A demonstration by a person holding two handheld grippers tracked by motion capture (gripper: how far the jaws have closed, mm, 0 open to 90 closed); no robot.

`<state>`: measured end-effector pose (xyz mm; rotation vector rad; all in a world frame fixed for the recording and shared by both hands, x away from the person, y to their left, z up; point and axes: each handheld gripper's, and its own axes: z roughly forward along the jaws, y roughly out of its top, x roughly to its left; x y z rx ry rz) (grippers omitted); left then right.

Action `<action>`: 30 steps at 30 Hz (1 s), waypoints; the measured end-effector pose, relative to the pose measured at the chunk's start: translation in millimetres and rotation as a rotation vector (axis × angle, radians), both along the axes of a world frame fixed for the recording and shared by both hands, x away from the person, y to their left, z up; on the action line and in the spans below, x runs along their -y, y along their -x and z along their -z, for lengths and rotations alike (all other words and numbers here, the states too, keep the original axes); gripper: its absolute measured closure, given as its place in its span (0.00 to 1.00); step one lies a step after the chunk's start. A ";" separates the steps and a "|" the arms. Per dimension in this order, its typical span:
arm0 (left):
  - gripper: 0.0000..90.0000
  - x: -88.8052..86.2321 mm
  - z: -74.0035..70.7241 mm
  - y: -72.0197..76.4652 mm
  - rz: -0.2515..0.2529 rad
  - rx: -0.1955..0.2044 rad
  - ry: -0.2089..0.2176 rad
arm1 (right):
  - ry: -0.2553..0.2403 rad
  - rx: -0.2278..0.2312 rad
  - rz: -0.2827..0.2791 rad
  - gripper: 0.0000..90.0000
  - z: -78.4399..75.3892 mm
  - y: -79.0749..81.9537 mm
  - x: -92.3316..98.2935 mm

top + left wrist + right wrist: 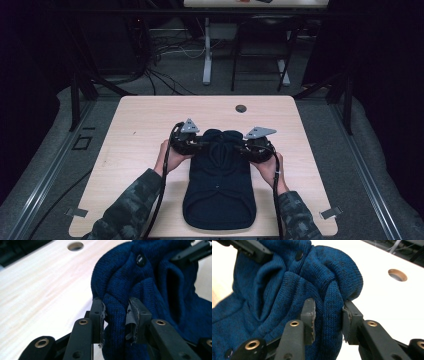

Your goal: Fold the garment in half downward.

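a dark blue knitted garment [219,184] lies on the pale wooden table [140,125], its lower hem toward the person and its upper end on the near side of the round hole [241,108] in the tabletop. the left gripper [116,312] is clamped on a bunched fold at the garment's upper left edge, the right gripper [328,312] on a fold at the upper right edge, both with jaws nearly closed on knit

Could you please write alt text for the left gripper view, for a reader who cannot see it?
The left claw pinches a bunched fold of a dark blue knitted garment between its two black jaws. A dark button shows near the top, and the pale wooden table with a round hole lies behind.
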<state>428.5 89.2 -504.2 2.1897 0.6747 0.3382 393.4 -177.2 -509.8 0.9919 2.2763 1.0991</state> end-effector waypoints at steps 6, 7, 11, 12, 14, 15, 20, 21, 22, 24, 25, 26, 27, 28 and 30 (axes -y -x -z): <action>0.74 -0.5 -2.3 2.7 0.010 0.002 -0.018 | 0.005 0.031 0.004 0.76 -0.6 6.0 -1.5; 0.75 -1.0 -3.0 3.2 0.010 0.006 -0.014 | -0.001 0.032 0.003 0.76 -1.1 6.7 -1.4; 0.76 -2.1 -6.1 5.7 0.017 0.035 0.000 | -0.007 0.004 -0.008 0.73 -2.5 7.9 -0.3; 0.77 -2.1 -6.9 6.3 0.017 0.043 -0.002 | -0.012 -0.009 -0.009 0.72 -2.3 8.1 -0.1; 0.77 -1.9 -8.0 7.4 0.015 0.061 0.004 | -0.027 -0.026 -0.012 0.71 -2.3 9.3 0.7; 0.77 -1.6 -8.4 8.0 0.014 0.063 0.005 | -0.032 -0.029 -0.015 0.70 -2.8 10.0 1.2; 0.77 -0.8 -13.3 12.5 0.025 0.103 0.013 | -0.057 -0.047 -0.021 0.70 -5.2 13.0 3.8; 0.77 -0.7 -14.1 13.4 0.026 0.109 0.017 | -0.057 -0.054 -0.025 0.69 -6.4 13.7 5.4; 0.77 -0.9 -15.4 14.8 0.032 0.118 0.027 | -0.062 -0.058 -0.028 0.69 -6.8 14.0 6.3; 0.78 -0.8 -17.6 17.2 0.043 0.132 0.027 | -0.090 -0.068 -0.029 0.66 -7.2 15.4 8.5; 0.78 -0.7 -18.6 18.3 0.051 0.138 0.028 | -0.104 -0.080 -0.033 0.65 -7.2 15.7 10.2; 0.78 -0.3 -19.0 19.0 0.052 0.144 0.029 | -0.112 -0.089 -0.033 0.64 -6.9 16.2 11.3; 0.78 0.0 -19.8 19.9 0.057 0.150 0.022 | -0.111 -0.093 -0.037 0.63 -6.8 16.4 12.1; 0.78 0.6 -20.3 21.1 0.063 0.154 0.022 | -0.114 -0.101 -0.038 0.63 -6.0 16.6 12.7; 0.78 1.4 -20.6 22.4 0.069 0.160 0.026 | -0.111 -0.103 -0.035 0.62 -4.6 17.4 13.6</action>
